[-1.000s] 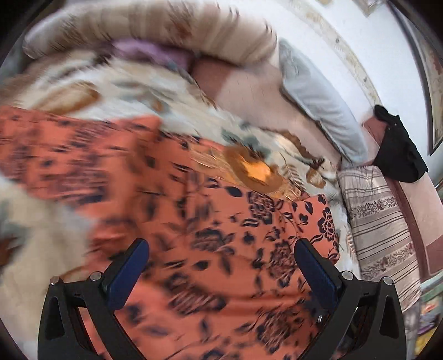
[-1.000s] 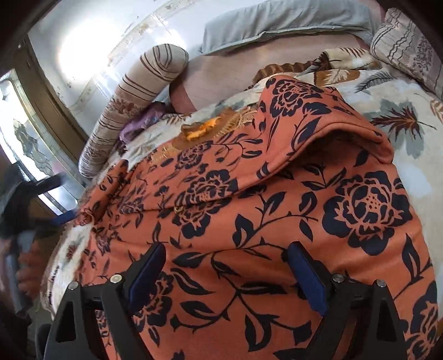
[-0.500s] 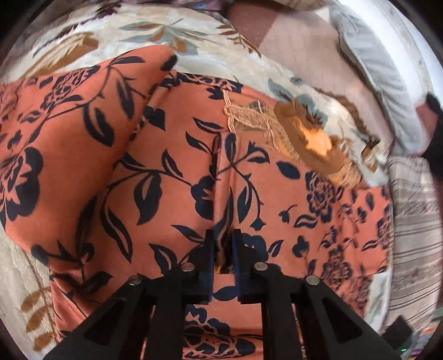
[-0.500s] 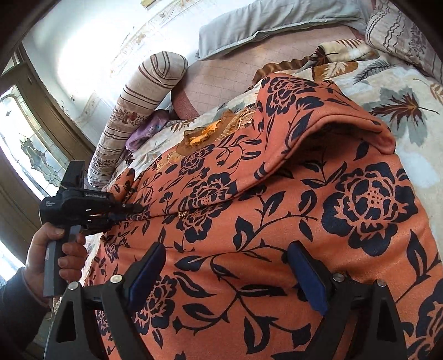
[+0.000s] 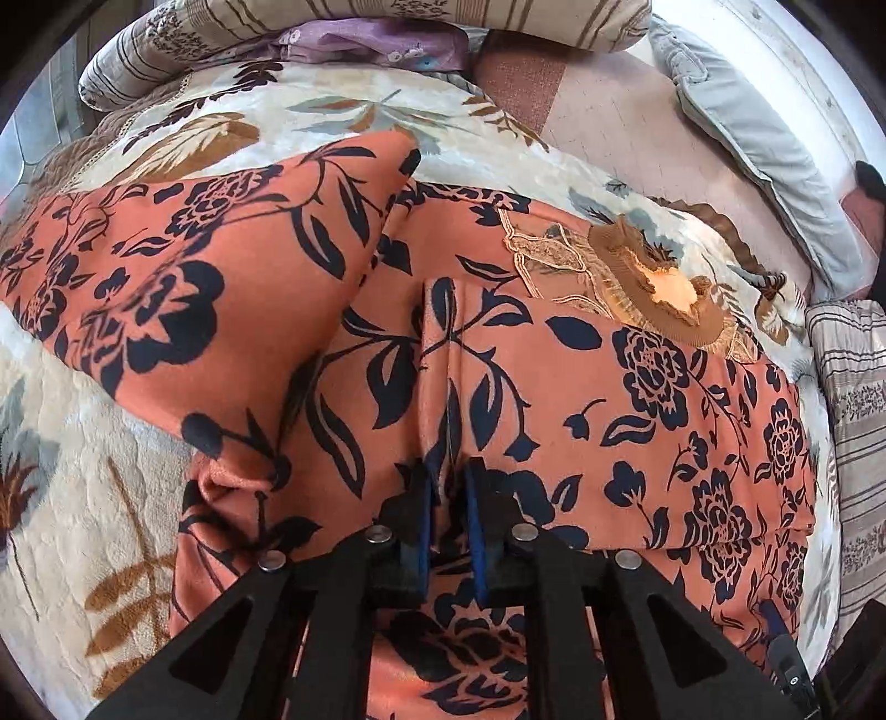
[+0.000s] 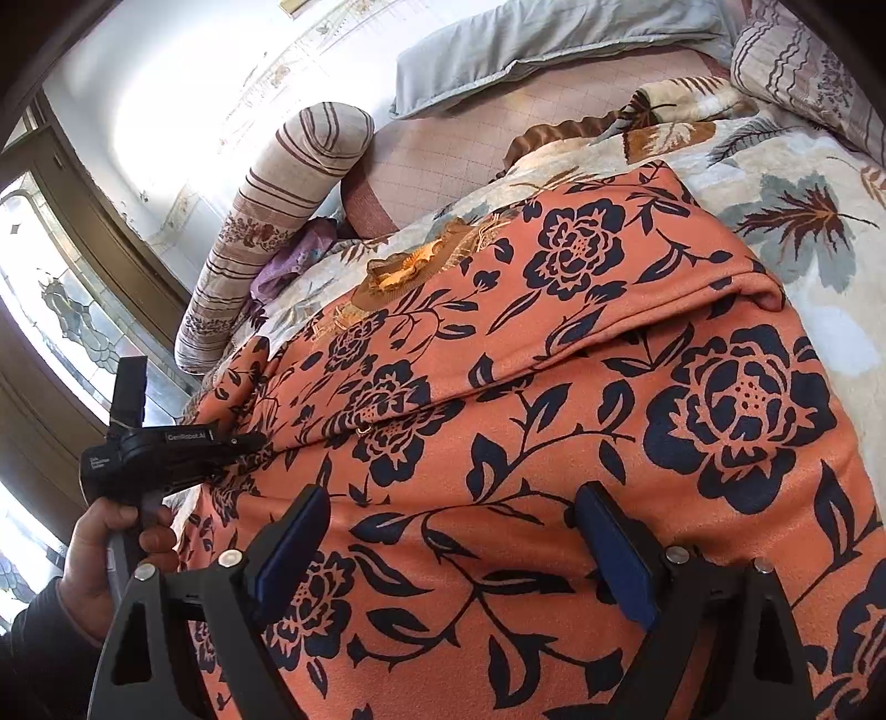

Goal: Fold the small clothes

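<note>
An orange garment with a dark floral print (image 5: pixel 554 399) lies spread on the bed, its brown lace collar (image 5: pixel 659 288) toward the far side. One sleeve (image 5: pixel 166 288) is folded over at the left. My left gripper (image 5: pixel 448 498) is shut on a pinched ridge of the garment's fabric. In the right wrist view the garment (image 6: pixel 554 415) fills the frame, with a fold (image 6: pixel 637 310) across it. My right gripper (image 6: pixel 454 537) is open and empty just above the cloth. The left gripper also shows in the right wrist view (image 6: pixel 243 443), held by a hand at the garment's left edge.
A cream leaf-print blanket (image 5: pixel 66 498) covers the bed. A striped bolster (image 6: pixel 271 221) and purple cloth (image 5: pixel 376 44) lie at the head, with a grey pillow (image 5: pixel 764 144) and a striped cushion (image 5: pixel 853 399) nearby. A window (image 6: pixel 50 332) is at the left.
My left gripper moved in over the garment and shut on a ridge of fabric, and it has kept its hold since. The right gripper stayed open and almost still.
</note>
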